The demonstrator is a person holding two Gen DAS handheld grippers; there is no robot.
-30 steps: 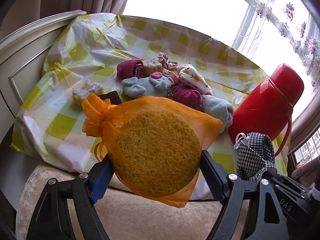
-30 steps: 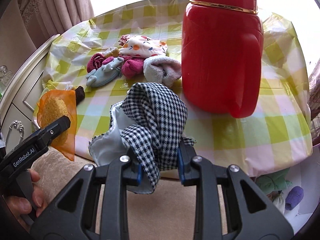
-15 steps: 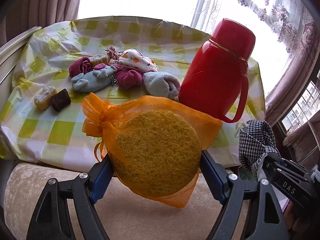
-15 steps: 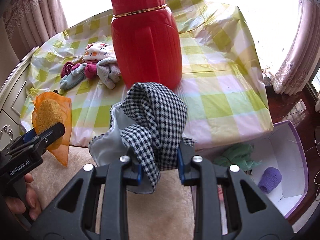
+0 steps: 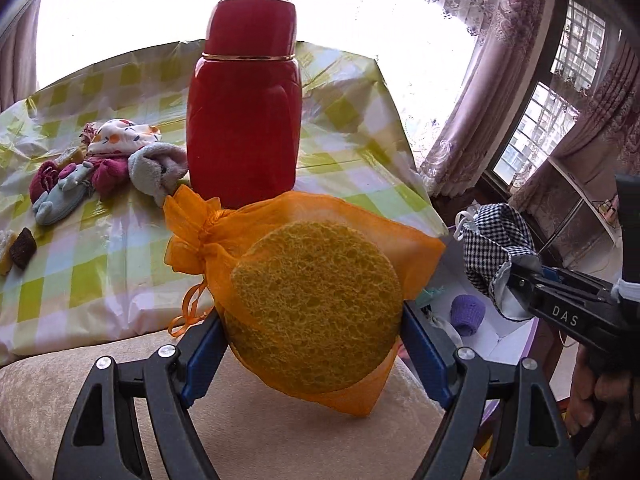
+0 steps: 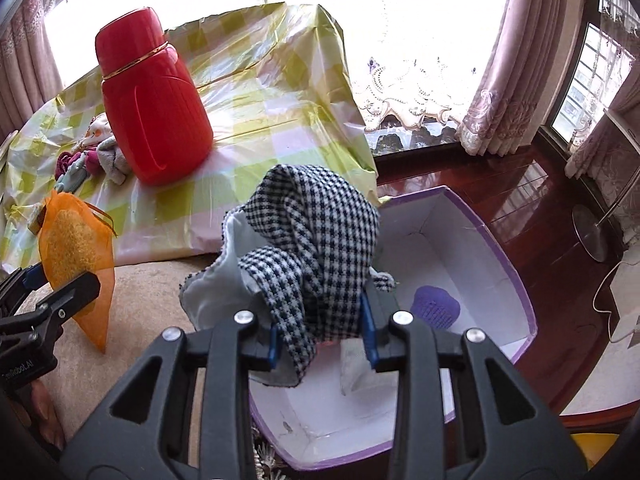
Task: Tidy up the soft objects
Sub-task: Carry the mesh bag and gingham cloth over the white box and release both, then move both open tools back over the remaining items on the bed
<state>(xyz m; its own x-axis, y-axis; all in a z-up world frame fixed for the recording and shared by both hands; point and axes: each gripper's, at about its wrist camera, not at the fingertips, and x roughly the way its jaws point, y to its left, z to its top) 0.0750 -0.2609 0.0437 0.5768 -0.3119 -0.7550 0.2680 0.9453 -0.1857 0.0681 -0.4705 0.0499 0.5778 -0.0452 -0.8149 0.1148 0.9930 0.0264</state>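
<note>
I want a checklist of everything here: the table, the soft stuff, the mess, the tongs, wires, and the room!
Surface: table under a yellow checked cloth, beside a beige cushion.
Job's things: orange bag with a sponge; checked cloth above the white box, which holds a purple knit; sock pile on the table.
Clutter: red flask upright beside the socks.
Tongs: left tongs clamp the bag; right tongs are opening, cloth between them.
Cables: a white cord on the floor.
Surroundings: bright window, curtains, dark wood floor.
</note>
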